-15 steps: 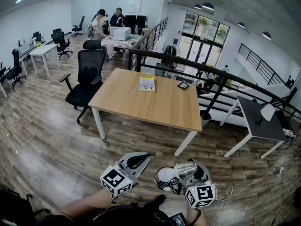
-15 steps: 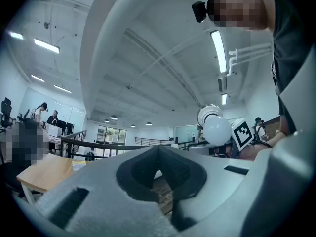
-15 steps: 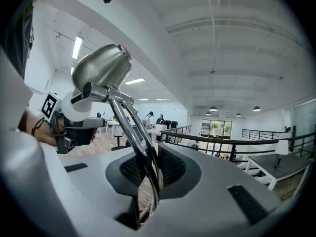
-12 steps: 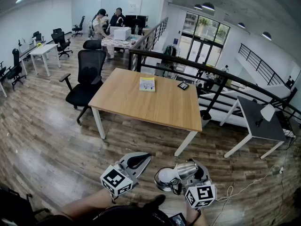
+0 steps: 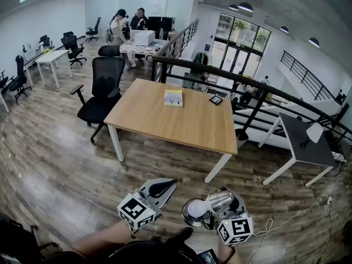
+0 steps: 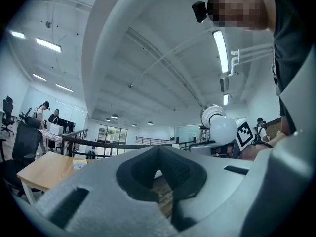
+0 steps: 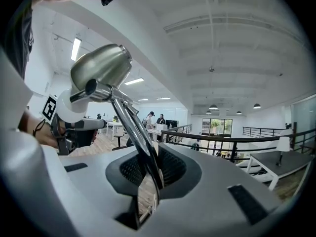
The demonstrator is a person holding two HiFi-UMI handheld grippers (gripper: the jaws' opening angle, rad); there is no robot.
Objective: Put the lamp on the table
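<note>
The lamp has a silver metal head (image 5: 218, 198) and a white bulb (image 5: 196, 208), and it is held low over the wood floor. My right gripper (image 5: 227, 203) is shut on the lamp's thin metal arm (image 7: 143, 147), which runs up to the silver head (image 7: 101, 65). My left gripper (image 5: 166, 184) hangs beside it on the left with its jaws shut and nothing between them (image 6: 159, 154). The lamp's bulb (image 6: 222, 128) shows to its right. The wooden table (image 5: 159, 122) stands ahead, well beyond both grippers.
On the table lie a yellow book (image 5: 173, 97) and a small dark object (image 5: 215, 99). A black office chair (image 5: 104, 87) stands at its left end. A dark railing (image 5: 247, 92) runs behind it. A grey side table (image 5: 300, 144) is at the right, with a cable (image 5: 286, 221) on the floor.
The right gripper with the lamp has shifted slightly right and lower in the head view. The left gripper has hardly moved.
</note>
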